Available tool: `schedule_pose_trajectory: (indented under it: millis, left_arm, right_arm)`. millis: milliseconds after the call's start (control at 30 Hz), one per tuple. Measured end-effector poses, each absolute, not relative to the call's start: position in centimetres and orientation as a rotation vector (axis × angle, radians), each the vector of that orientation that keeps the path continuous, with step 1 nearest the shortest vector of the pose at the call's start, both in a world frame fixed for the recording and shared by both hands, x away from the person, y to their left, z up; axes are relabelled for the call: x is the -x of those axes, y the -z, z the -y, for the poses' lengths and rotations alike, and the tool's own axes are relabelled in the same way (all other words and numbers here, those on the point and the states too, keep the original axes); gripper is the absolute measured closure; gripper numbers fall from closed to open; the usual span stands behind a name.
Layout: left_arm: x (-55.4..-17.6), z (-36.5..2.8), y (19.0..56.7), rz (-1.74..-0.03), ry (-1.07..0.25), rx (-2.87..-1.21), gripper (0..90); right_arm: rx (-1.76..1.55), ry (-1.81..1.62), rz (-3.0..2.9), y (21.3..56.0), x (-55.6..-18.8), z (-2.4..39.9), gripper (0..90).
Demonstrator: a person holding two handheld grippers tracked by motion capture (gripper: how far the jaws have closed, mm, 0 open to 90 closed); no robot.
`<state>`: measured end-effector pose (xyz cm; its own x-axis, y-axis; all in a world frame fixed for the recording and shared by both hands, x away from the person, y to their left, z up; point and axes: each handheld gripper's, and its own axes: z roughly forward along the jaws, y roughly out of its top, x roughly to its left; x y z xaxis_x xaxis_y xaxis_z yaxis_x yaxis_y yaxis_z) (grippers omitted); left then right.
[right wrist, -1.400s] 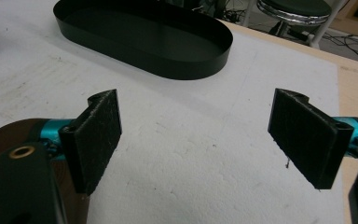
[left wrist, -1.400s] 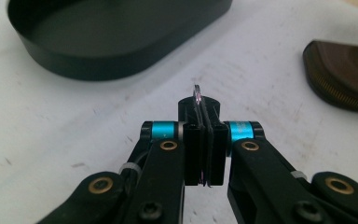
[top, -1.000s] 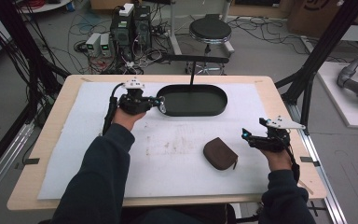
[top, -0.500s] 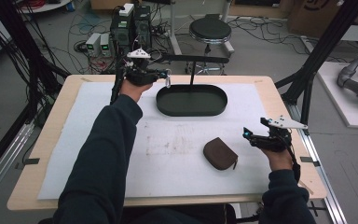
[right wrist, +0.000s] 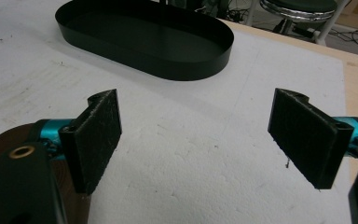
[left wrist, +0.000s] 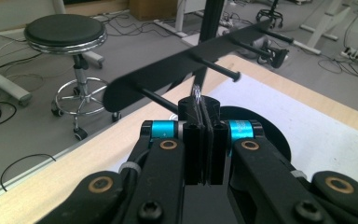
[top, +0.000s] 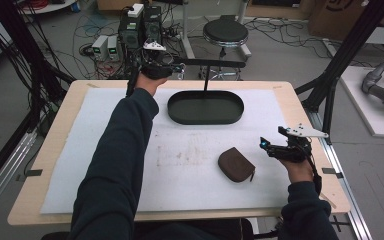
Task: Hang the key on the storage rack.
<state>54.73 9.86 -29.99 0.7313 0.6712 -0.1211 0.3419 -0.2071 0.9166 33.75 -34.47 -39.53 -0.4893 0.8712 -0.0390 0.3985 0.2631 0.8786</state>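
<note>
Jaws: left gripper [top: 179, 68] clenched on something thin beyond table's far edge [top: 105, 84] | right gripper [top: 266, 145] released, near right edge

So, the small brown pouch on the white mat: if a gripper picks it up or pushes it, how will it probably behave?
The brown pouch looks soft and rounded, so it would probably give under the jaws. It lies flat on the white mat, so rolling or tipping seems unlikely; a push would probably slide it. It looks small beside the open right gripper, so probably light.

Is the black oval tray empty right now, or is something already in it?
Empty. The black oval tray shows only its bare dark floor in the high view and the right gripper view; the brown pouch lies outside it on the white mat.
</note>
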Motion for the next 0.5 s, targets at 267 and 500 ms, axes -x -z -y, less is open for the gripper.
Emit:
schedule_pose_trajectory:
  millis: [267, 500]
  left_arm:
    - [-55.3, -10.1, 30.7, -0.815, -0.374, -1.83, 88.0]
    - [-55.7, -10.0, 31.3, -0.928, -0.469, -1.866, 83.4]
  right_arm:
    - [-1.158, -1.166, -2.015, 39.8, -33.9, 34.6, 17.4]
    - [-1.153, -1.165, -2.02, 39.8, -33.8, 34.5, 17.4]
